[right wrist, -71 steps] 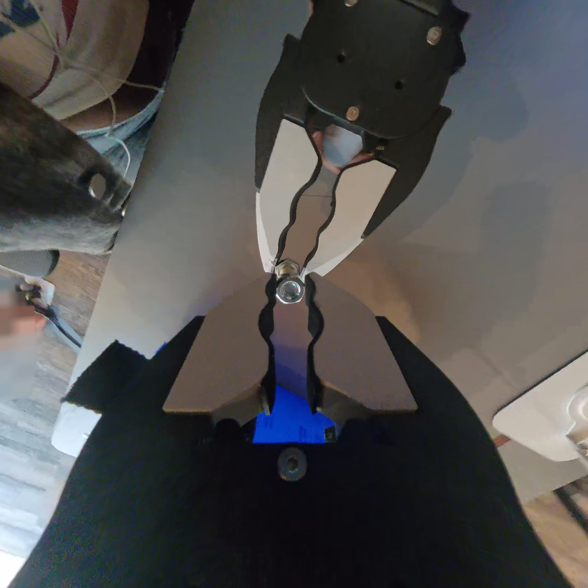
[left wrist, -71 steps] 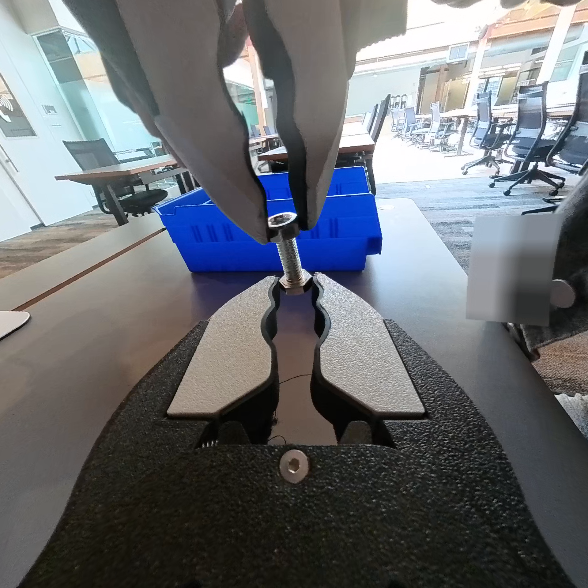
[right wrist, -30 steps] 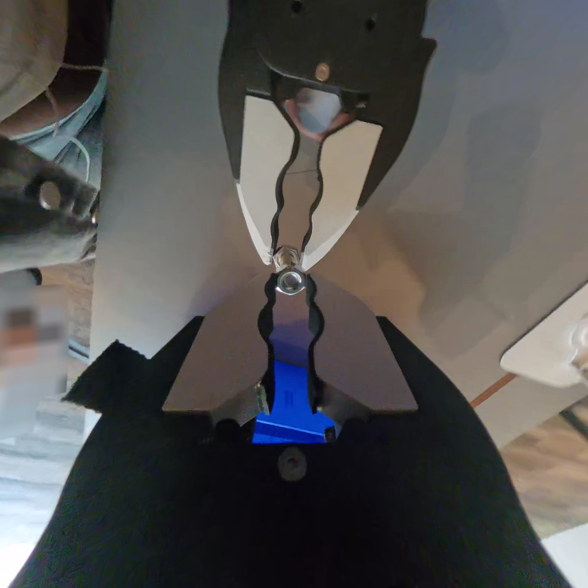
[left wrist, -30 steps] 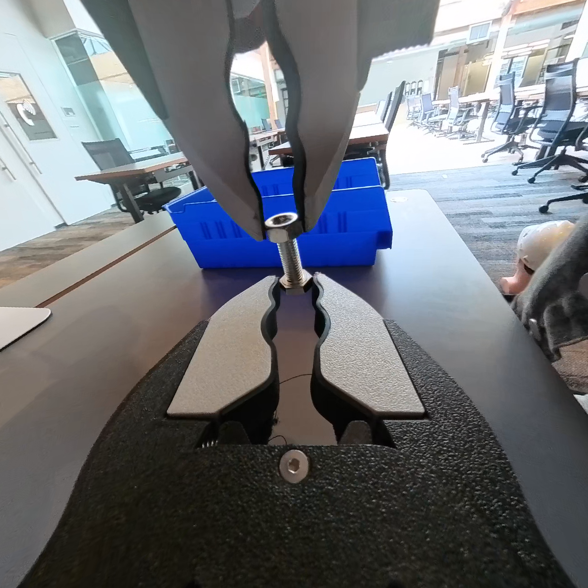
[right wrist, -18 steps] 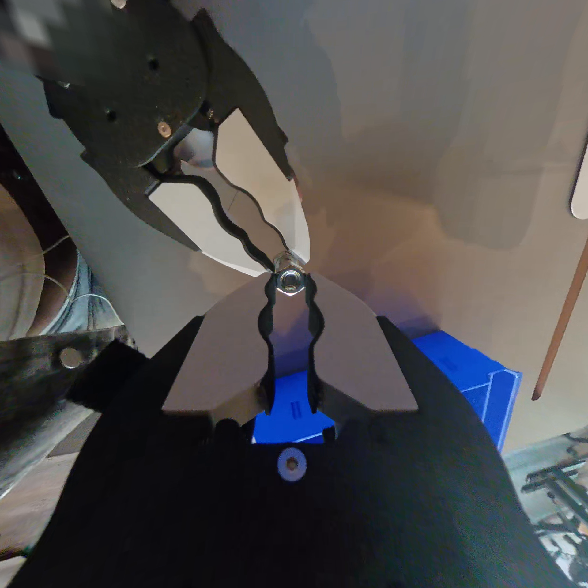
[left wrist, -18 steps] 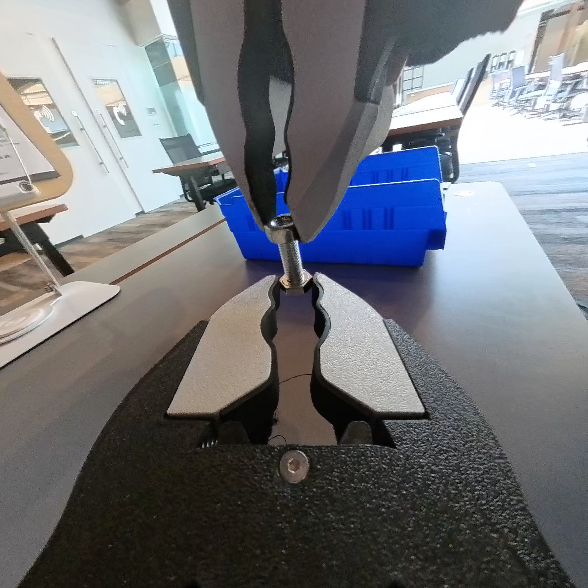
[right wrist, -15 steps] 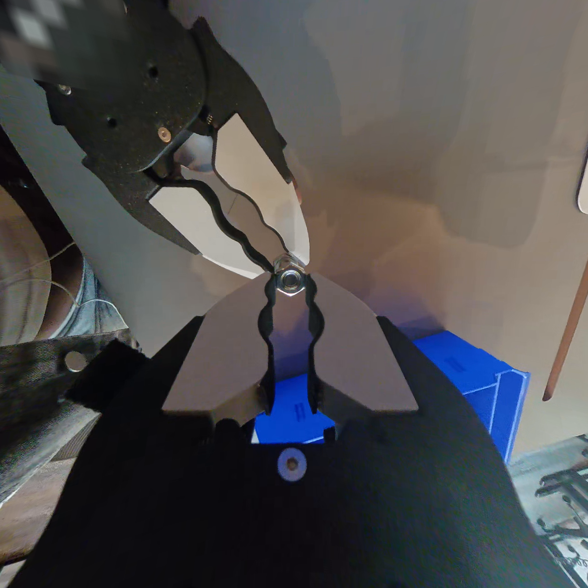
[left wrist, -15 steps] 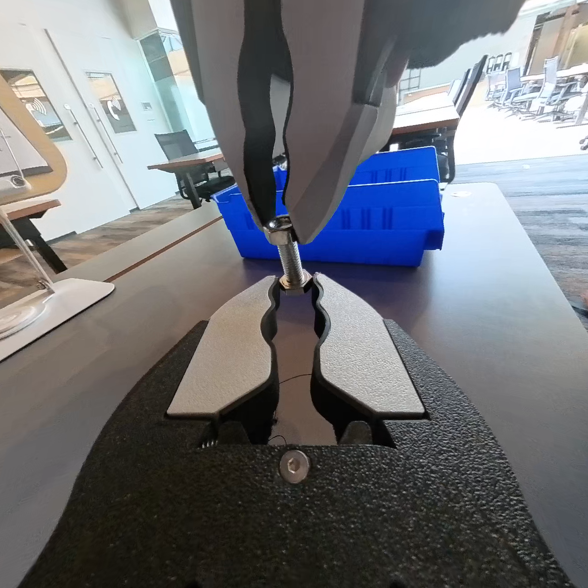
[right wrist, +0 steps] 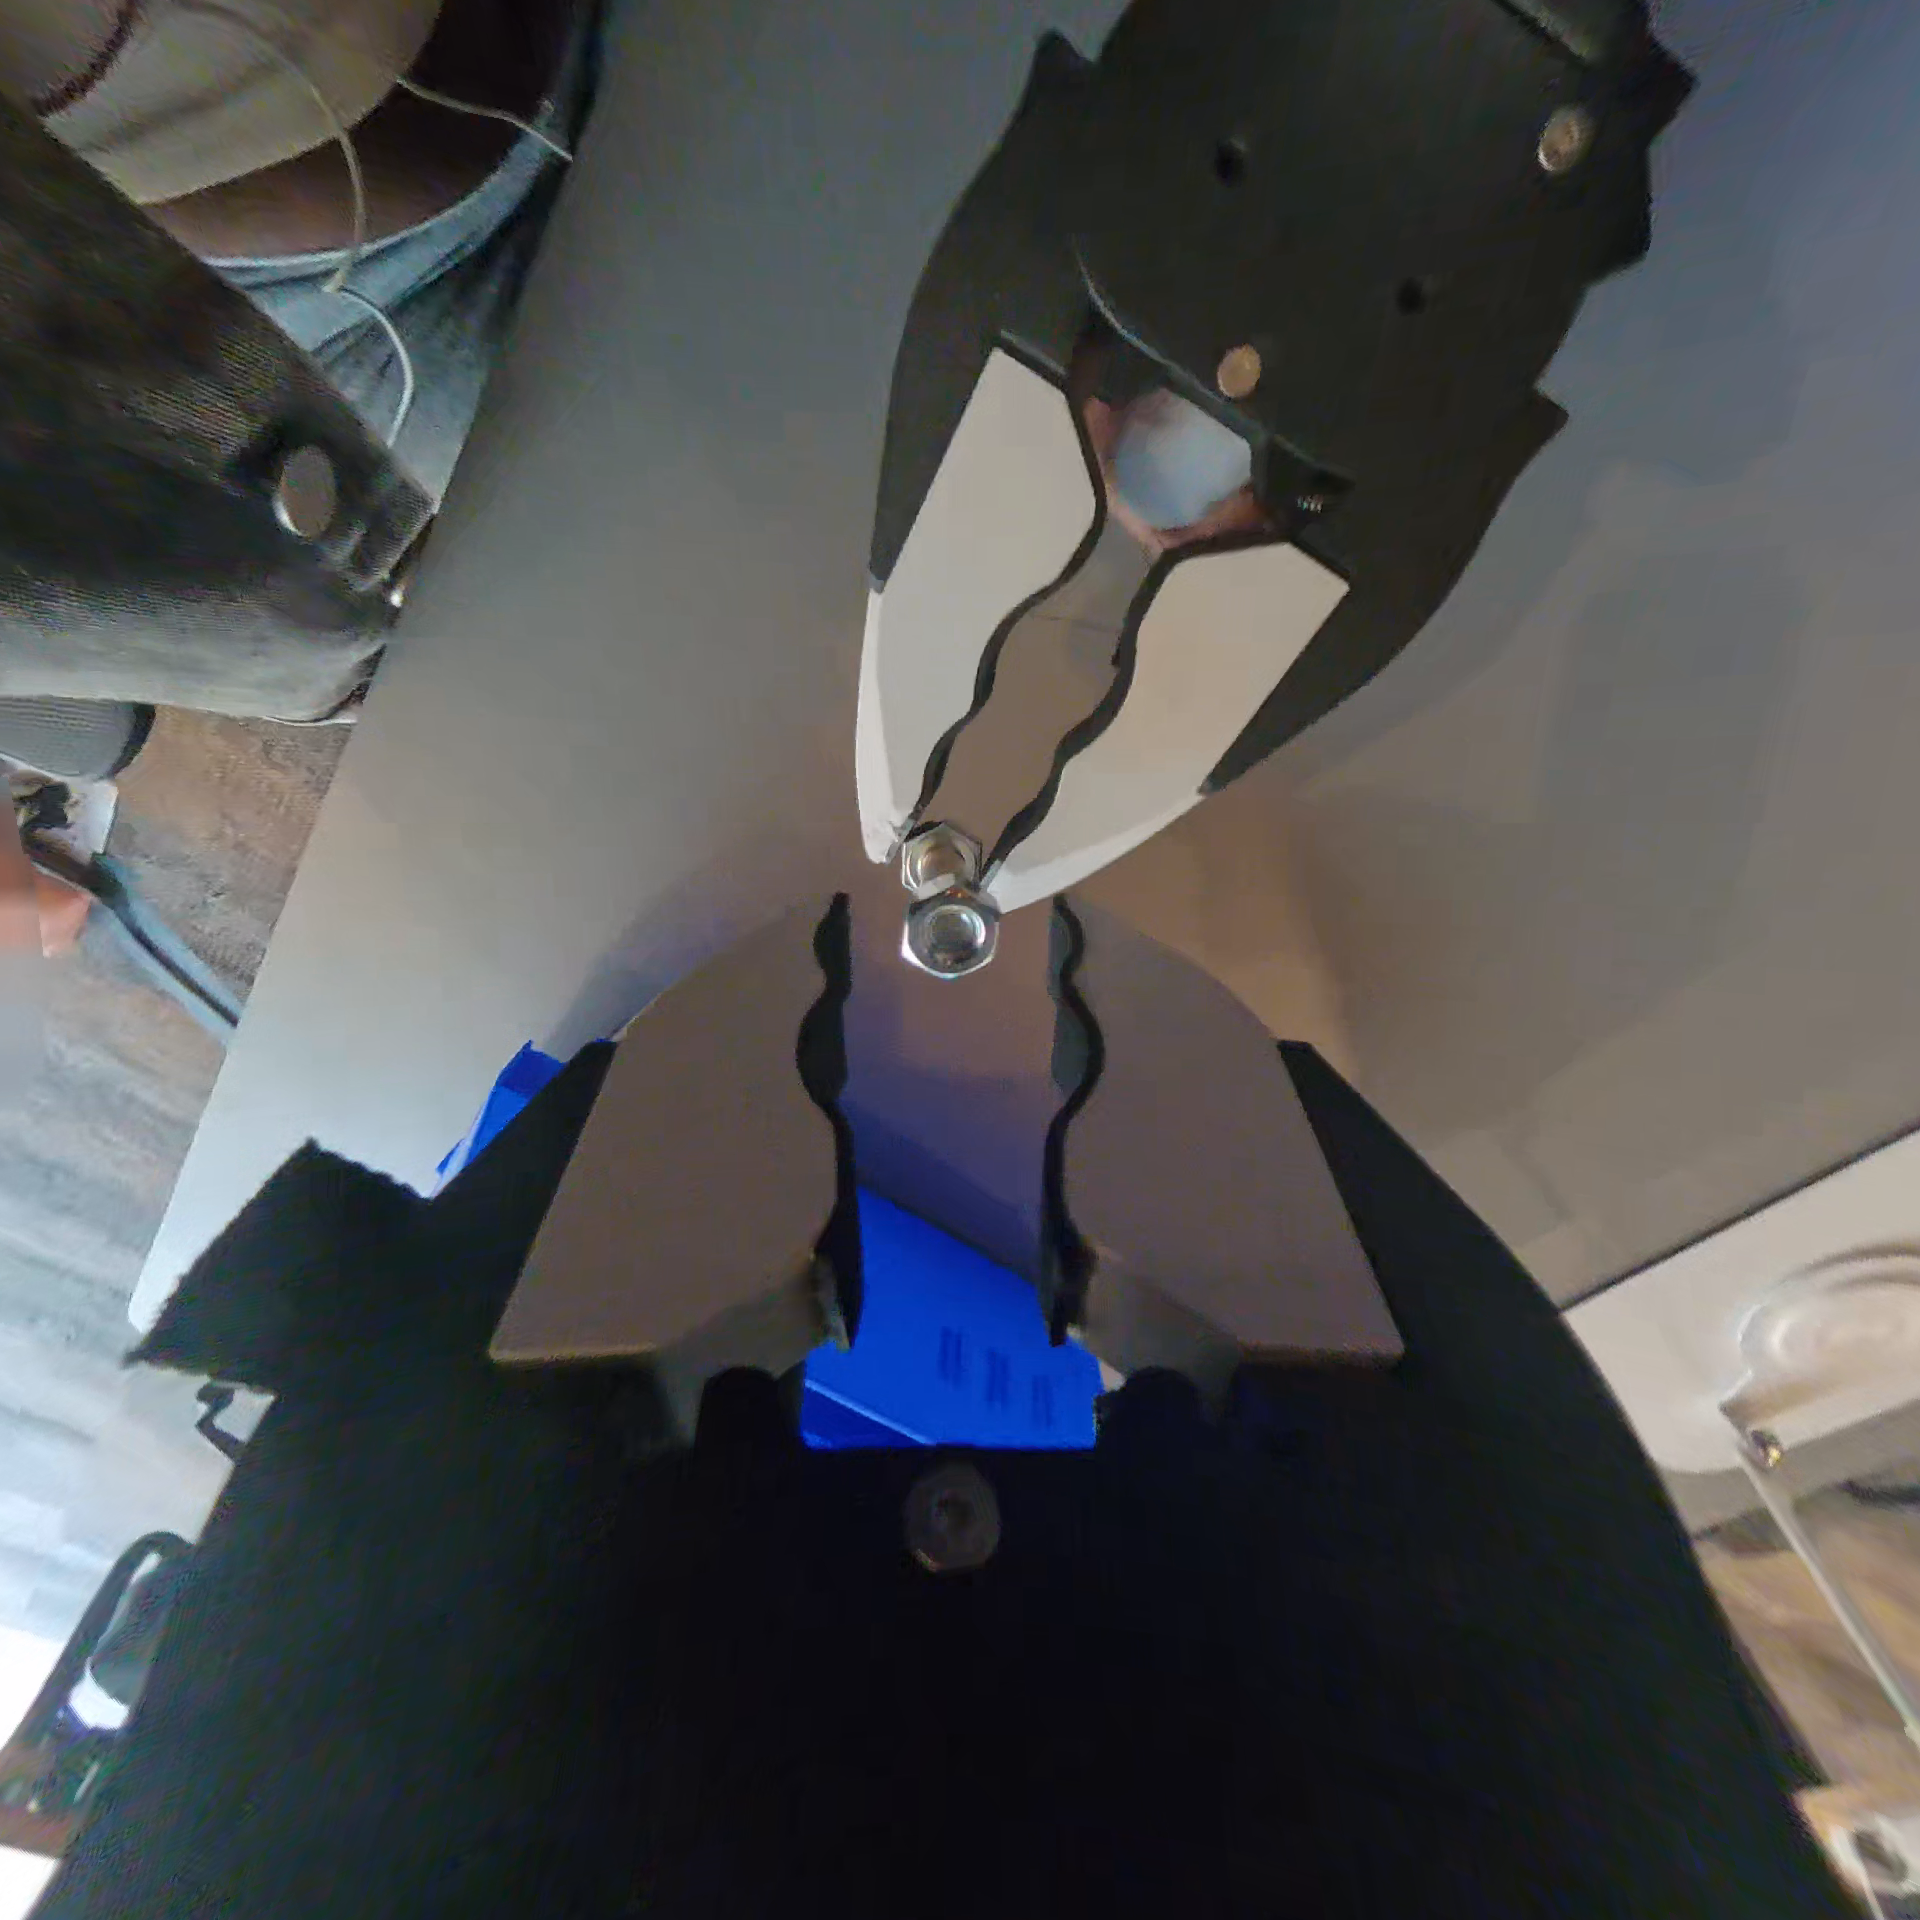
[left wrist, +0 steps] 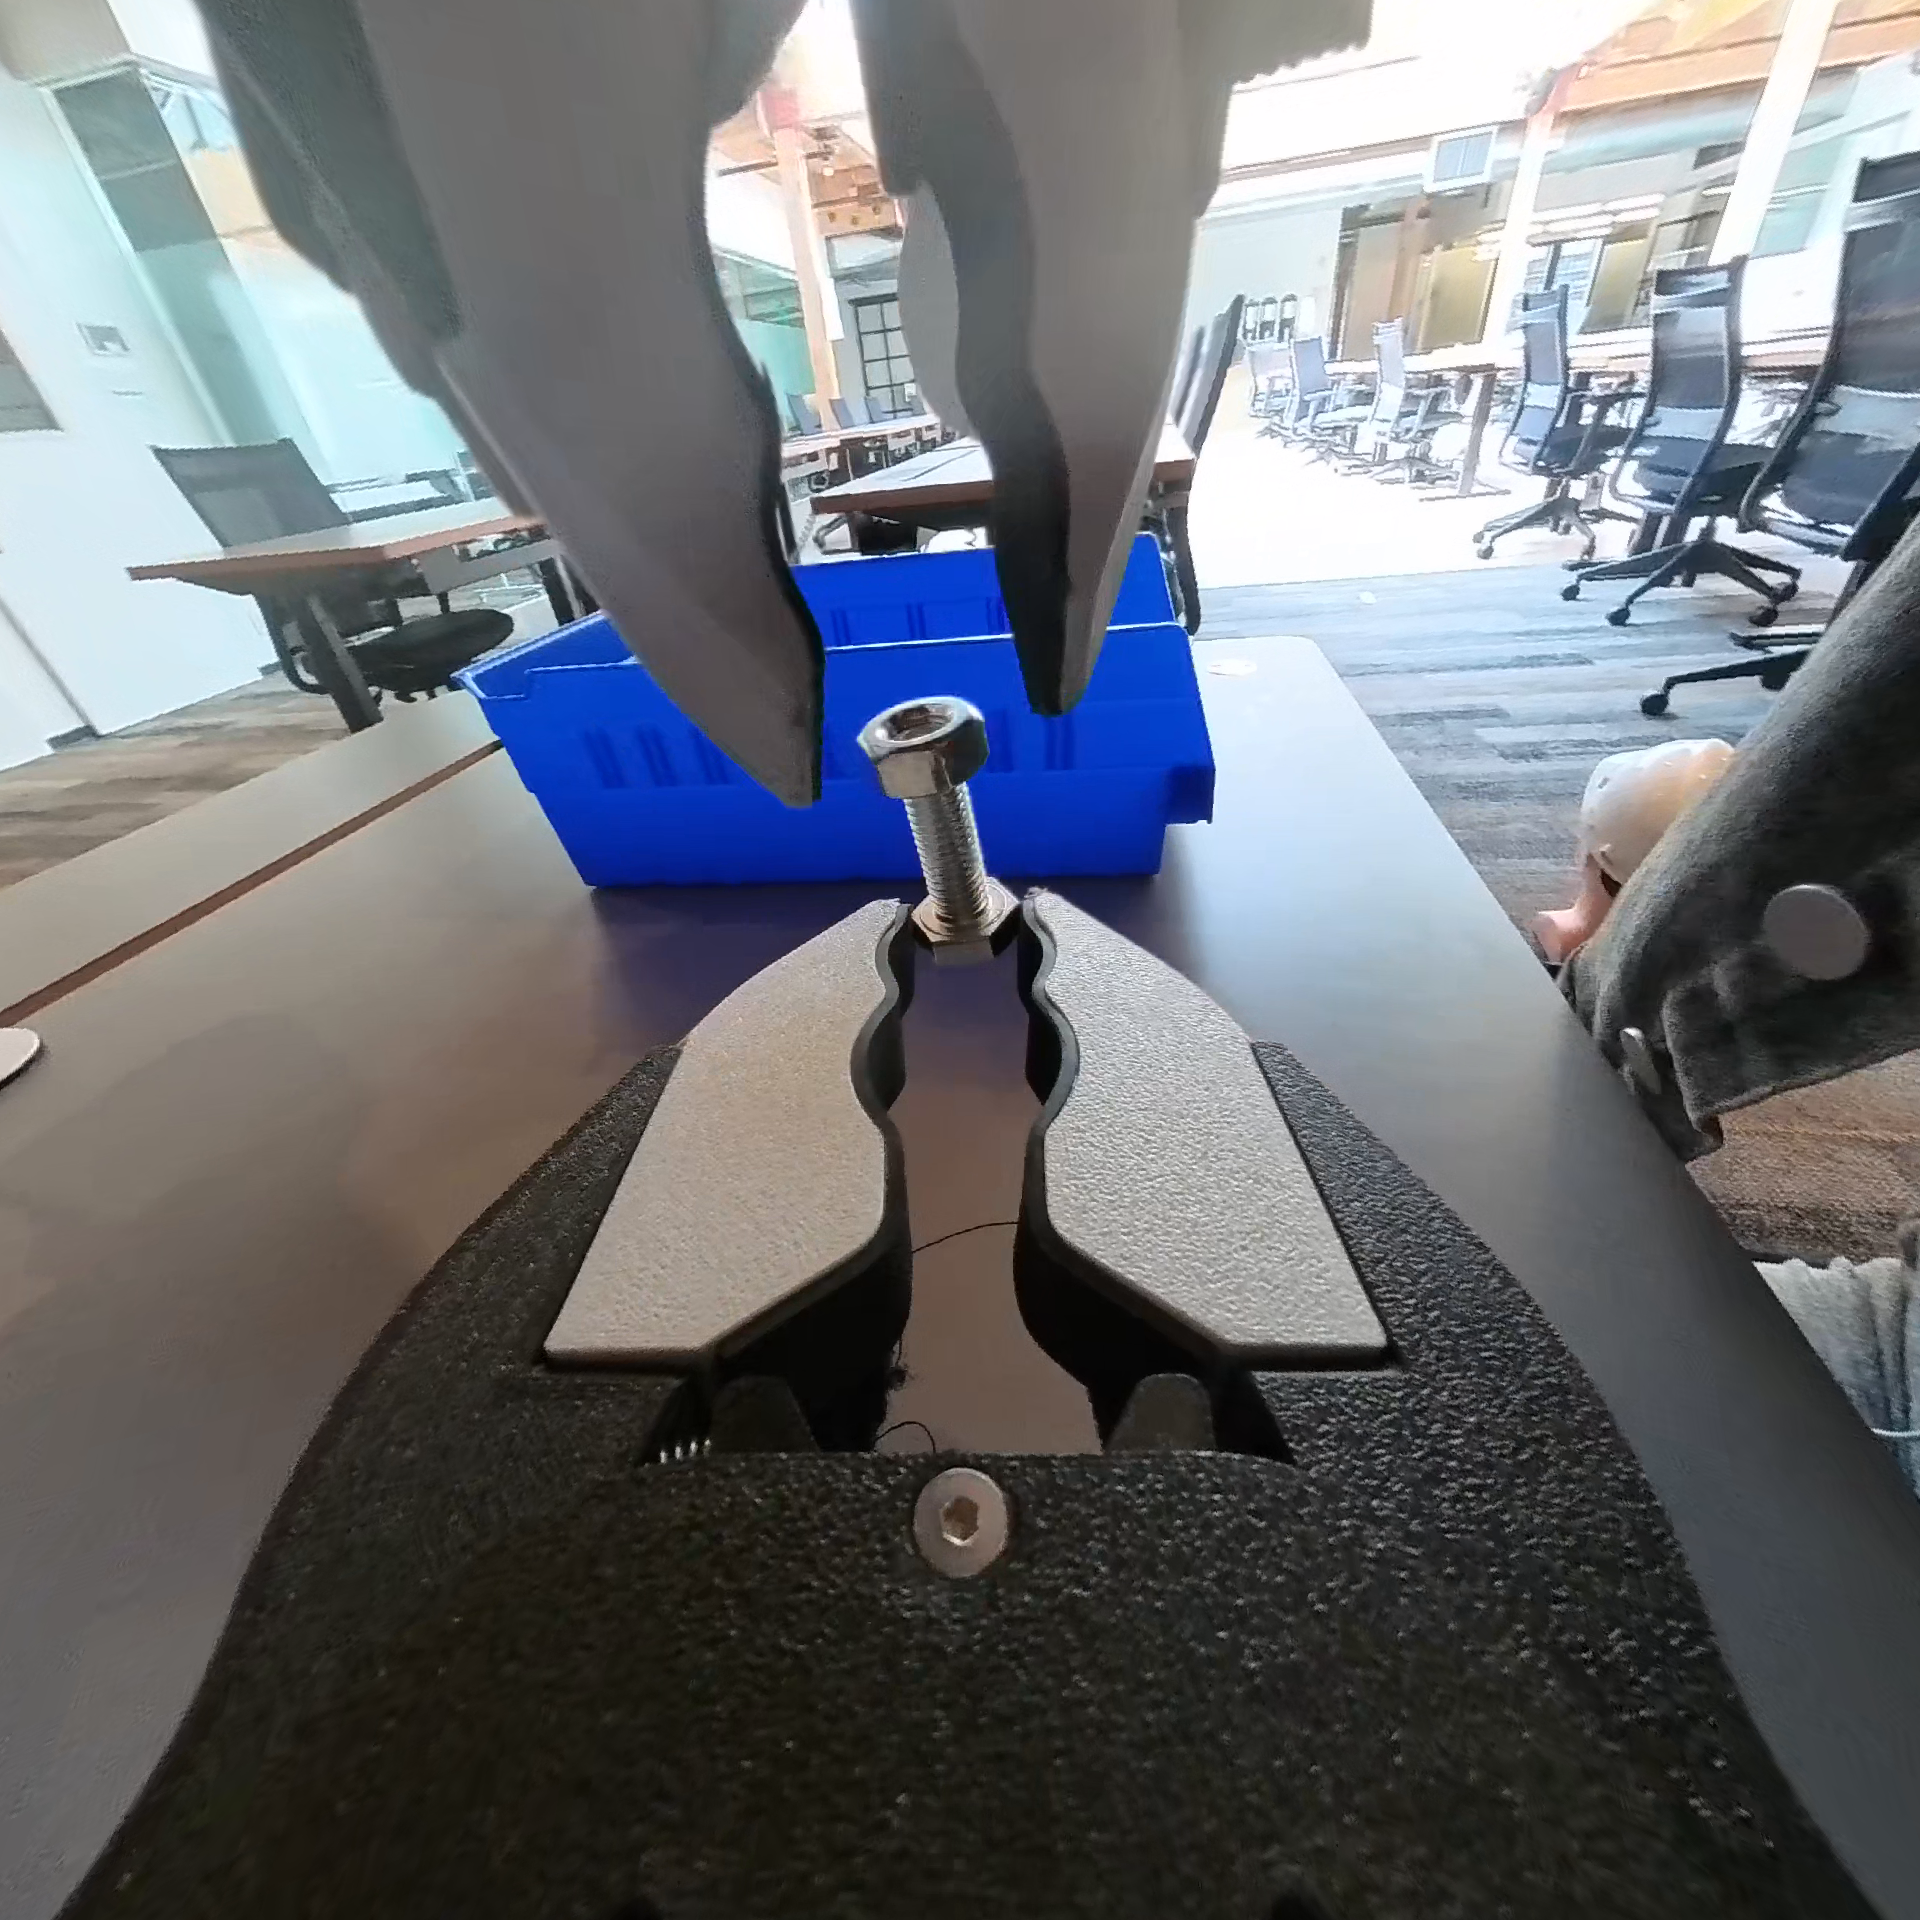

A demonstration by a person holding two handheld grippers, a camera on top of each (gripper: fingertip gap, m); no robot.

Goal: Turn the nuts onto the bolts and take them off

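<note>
The right claw (left wrist: 920,748) has just let go, its fingers now spread either side of the silver hex nut (left wrist: 923,740) at the top of the threaded steel bolt (left wrist: 943,847). The left claw (left wrist: 958,935) stays clenched on the bolt's head, holding it upright above the dark surface (left wrist: 312,1039). Probably regripping for another turn. A blue plastic bin (left wrist: 1101,790) sits beyond, well clear.

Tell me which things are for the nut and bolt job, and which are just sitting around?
For the job:
- bolt, held upright by the shut left gripper
- nut on top of it
- right gripper, open around the nut

Just sitting around:
- blue bin
- table
- office chairs
- white stand
</note>
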